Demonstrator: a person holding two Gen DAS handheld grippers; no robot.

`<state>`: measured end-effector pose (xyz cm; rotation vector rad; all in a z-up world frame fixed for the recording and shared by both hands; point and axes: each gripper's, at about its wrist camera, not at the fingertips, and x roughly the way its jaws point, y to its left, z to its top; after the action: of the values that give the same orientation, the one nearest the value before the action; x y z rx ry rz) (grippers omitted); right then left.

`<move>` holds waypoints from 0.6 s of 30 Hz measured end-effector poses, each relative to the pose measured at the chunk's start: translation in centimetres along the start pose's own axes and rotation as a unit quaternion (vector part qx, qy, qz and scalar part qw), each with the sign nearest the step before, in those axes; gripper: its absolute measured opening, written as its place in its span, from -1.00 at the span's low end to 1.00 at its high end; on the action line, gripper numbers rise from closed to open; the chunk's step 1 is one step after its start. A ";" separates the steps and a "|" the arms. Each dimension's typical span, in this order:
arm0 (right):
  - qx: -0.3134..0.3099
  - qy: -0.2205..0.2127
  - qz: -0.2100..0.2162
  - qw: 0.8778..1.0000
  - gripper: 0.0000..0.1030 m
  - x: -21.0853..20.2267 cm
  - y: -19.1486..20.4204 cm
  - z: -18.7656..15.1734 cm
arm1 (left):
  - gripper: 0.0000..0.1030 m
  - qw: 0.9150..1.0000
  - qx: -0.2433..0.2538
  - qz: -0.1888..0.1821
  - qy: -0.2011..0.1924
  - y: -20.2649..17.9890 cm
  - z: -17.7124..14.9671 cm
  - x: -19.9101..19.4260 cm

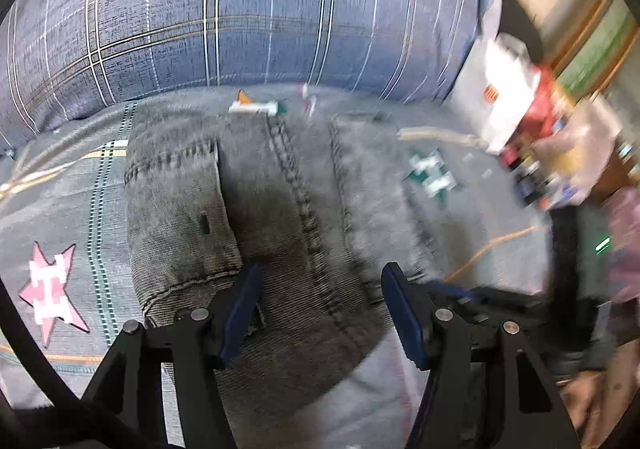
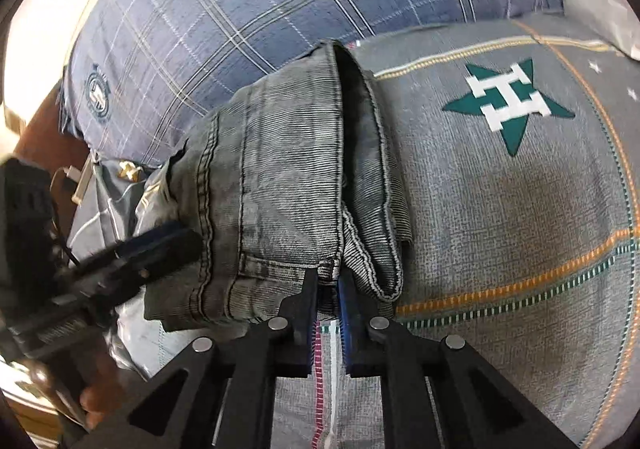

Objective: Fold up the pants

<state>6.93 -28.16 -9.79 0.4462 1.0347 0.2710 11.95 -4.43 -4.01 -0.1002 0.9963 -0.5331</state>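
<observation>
The grey denim pants (image 1: 280, 209) lie folded in a thick bundle on a grey patterned bed cover (image 1: 60, 209). My left gripper (image 1: 320, 281) is open, with its blue pads just over the near edge of the bundle, holding nothing. In the right wrist view the pants (image 2: 288, 177) show as stacked layers with hems and seams. My right gripper (image 2: 329, 281) is shut on the near edge of the folded layers. The left gripper (image 2: 160, 245) shows at the left side of the bundle.
A blue plaid pillow (image 1: 260, 9) lies behind the pants; it also shows in the right wrist view (image 2: 240, 9). A green star (image 2: 508, 101) marks the cover to the right. Boxes and clutter (image 1: 520, 109) stand at the right beyond the bed.
</observation>
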 end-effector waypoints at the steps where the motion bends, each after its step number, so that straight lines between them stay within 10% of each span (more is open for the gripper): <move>1: -0.002 -0.003 0.003 1.000 -0.78 -0.2 0.1 -0.1 | 0.25 1.000 -0.010 -0.006 -0.014 0.5 0.4 -1.1; 4: 0.006 -0.066 0.062 0.996 -0.73 -3.6 -0.3 -0.2 | 0.26 0.997 -0.046 0.010 -0.063 3.4 1.5 -4.3; 6: -0.003 -0.139 0.107 0.984 0.09 -7.0 0.0 -0.6 | 0.26 0.993 -0.082 0.033 -0.080 5.8 2.0 -5.6; 7: -0.006 -0.164 0.109 0.980 0.88 -8.0 0.6 -0.5 | 0.26 0.990 -0.102 0.043 -0.084 7.1 2.1 -6.0; 18: 0.007 -0.145 0.052 0.988 0.93 -7.2 2.5 9.4 | 0.26 0.984 -0.161 0.070 -0.038 11.1 1.9 -4.1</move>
<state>11.61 -31.12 1.05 0.5372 0.7301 0.2824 15.95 6.82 -3.32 -0.3339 0.9999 -0.2356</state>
